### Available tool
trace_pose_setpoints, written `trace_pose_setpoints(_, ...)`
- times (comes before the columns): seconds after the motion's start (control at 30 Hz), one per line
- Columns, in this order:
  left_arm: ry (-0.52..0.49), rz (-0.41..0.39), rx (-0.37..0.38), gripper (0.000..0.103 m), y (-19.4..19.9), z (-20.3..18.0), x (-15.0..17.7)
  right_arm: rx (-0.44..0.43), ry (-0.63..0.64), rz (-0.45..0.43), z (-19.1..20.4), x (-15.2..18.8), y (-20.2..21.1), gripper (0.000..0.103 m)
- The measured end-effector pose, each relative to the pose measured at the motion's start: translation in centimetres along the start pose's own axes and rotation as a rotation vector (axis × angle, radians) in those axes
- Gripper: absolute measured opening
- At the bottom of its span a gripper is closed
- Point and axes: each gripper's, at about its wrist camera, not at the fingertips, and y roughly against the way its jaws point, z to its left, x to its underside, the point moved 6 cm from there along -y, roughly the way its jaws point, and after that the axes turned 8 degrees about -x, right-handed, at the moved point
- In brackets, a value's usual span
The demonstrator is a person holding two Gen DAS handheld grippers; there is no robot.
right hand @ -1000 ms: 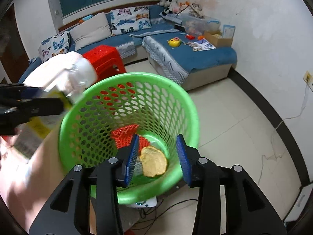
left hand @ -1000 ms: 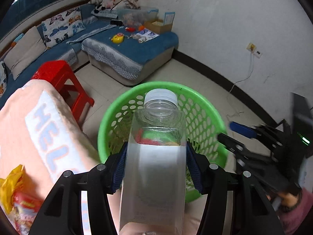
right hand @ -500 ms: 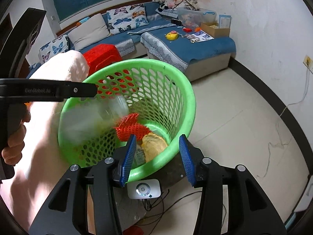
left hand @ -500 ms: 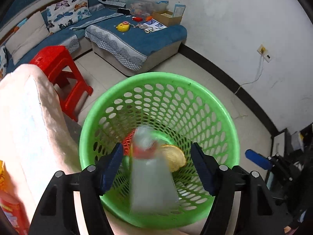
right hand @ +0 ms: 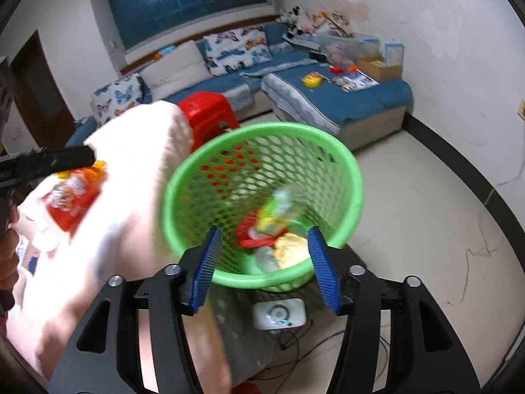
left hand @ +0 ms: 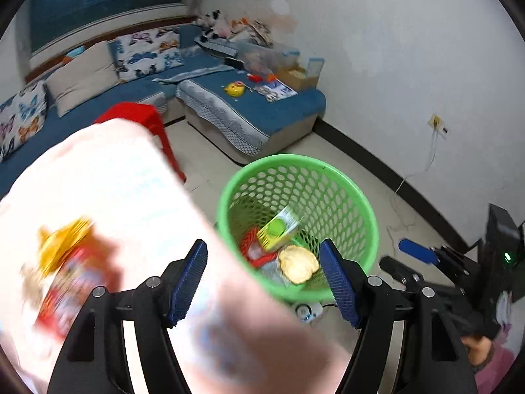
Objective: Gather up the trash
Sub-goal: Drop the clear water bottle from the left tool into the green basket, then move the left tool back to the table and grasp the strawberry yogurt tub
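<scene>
Now both grippers, left [left hand: 264, 280] & right [right hand: 264, 264], are being held wide open, empty. Bottle [left hand: 279, 231] is lying inside green basket [left hand: 297, 161]. Next: red snack pkt [left hand: 70, 280], near left, probably needs grabbing.

One basket [left hand: 297, 169], two claws, one snack packet on a covered surface [left hand: 108, 197]

The green basket holds one bottle [left hand: 279, 231], one red net [left hand: 249, 246] and one yellow round piece [left hand: 298, 264]; one red snack packet [right hand: 73, 197] lies outside, near one red stool [right hand: 210, 113].
</scene>
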Motion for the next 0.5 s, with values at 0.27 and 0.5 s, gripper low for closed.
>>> trace_pose_setpoints(0.27,0.113,-0.09,-0.157,0.068,9.5,8.5,6.4,-0.098,0.099,-0.017,7.6,-0.1,1.2,0.067)
trace_pose_setpoints(0.5,0.218,-0.129,-0.346,0.073,15.6,16.0,13.2,-0.196,0.195,0.01,15.4,1.1,0.6,0.077)
